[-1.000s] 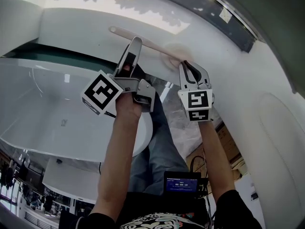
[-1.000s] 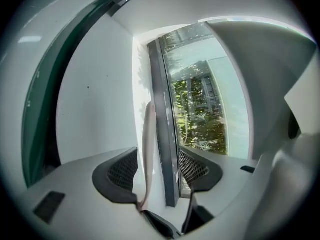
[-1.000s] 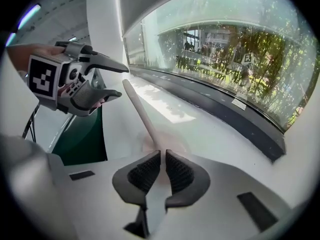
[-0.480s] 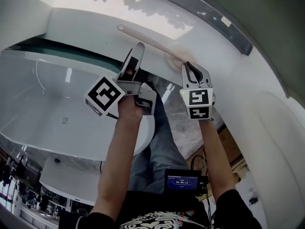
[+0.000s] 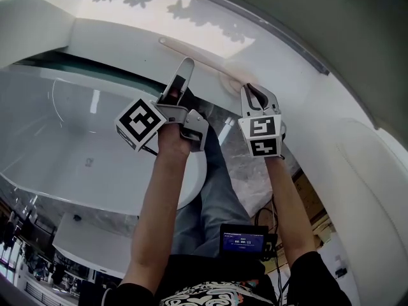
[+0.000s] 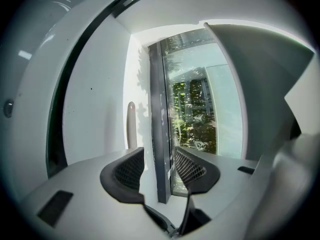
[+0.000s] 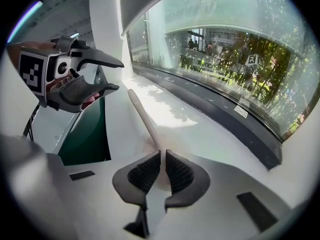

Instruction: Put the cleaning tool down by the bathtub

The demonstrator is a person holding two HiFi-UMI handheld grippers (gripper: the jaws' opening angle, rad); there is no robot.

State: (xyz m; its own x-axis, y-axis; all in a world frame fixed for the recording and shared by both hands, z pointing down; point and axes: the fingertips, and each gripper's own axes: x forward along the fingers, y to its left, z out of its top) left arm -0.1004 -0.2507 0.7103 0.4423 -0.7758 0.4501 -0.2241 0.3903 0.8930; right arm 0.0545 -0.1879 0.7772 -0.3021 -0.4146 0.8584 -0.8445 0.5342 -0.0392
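The cleaning tool (image 5: 194, 55) is a long pale wooden handle with a round beige head, lying on the white ledge (image 5: 127, 34) behind the bathtub (image 5: 57, 139). My right gripper (image 5: 252, 90) sits at the head end. Its jaws are nearly together around the beige head (image 7: 156, 151), right gripper (image 7: 163, 156). My left gripper (image 5: 181, 81) hovers just left of the handle's middle. Its jaws are closing, with nothing between them, left gripper (image 6: 157, 166). The handle (image 6: 131, 124) shows beyond its left jaw. The left gripper (image 7: 119, 76) also shows in the right gripper view.
A curved window with a dark frame (image 7: 225, 114) runs behind the ledge, trees outside. A dark green gap (image 7: 90, 134) separates ledge and tub. Below me are the person's legs, a small screen (image 5: 243, 240) and a white curved wall (image 5: 370, 190) on the right.
The head view has shifted slightly. Both grippers and the tool keep nearly the same places on the ledge.
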